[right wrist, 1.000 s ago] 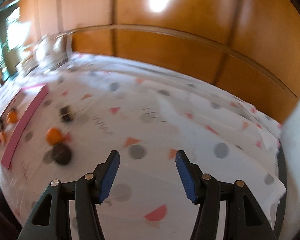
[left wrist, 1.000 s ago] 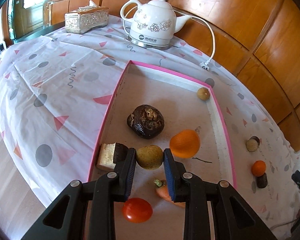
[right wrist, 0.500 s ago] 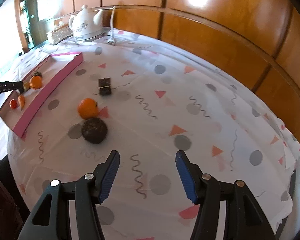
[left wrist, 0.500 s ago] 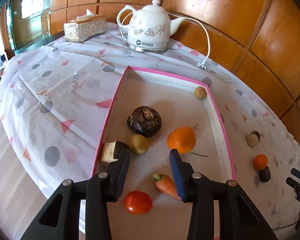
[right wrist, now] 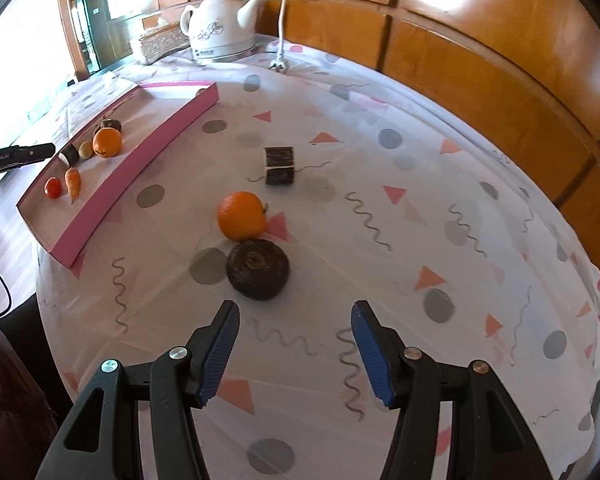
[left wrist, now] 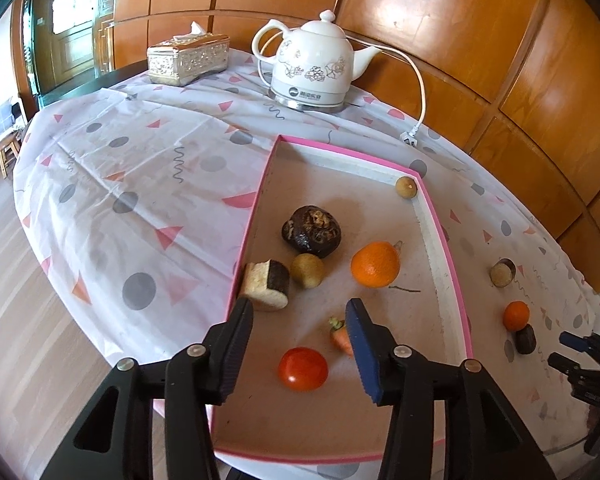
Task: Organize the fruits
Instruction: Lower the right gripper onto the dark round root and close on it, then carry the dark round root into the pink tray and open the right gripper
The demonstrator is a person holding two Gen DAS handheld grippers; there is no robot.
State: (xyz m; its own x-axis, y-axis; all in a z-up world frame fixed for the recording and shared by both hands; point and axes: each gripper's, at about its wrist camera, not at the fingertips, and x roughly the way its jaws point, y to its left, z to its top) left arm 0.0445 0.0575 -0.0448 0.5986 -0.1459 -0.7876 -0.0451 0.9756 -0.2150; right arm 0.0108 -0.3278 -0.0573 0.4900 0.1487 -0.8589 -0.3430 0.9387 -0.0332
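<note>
Left gripper [left wrist: 299, 346] above the near end of the pink-rimmed tray [left wrist: 447, 264], jaws apart, gripping nothing. Inside the tray: red tomato [left wrist: 302, 369] and small carrot [left wrist: 341, 337] closest to the jaws; cake slice [left wrist: 265, 285] against the left wall; kiwi-like brown fruit [left wrist: 308, 270] just beside it, touching the dark knobbly lump [left wrist: 311, 231] behind; large orange [left wrist: 375, 264] near the middle; small round tan fruit [left wrist: 406, 186] in the far right corner. Tray resting near the counter's left edge on a patterned cloth [left wrist: 140, 184]. Right gripper [right wrist: 295, 350] low over the cloth near the counter's front edge, jaws wide apart and empty. Just ahead of them a dark round fruit [right wrist: 257, 269], touching a small orange [right wrist: 241, 216] behind it; farther back, apart from both, a dark-wrapped roll [right wrist: 279, 165]. At the counter's far edge, white kettle [left wrist: 315, 70] with its cord [left wrist: 420, 92], and tissue box [left wrist: 188, 58] to its left.
</note>
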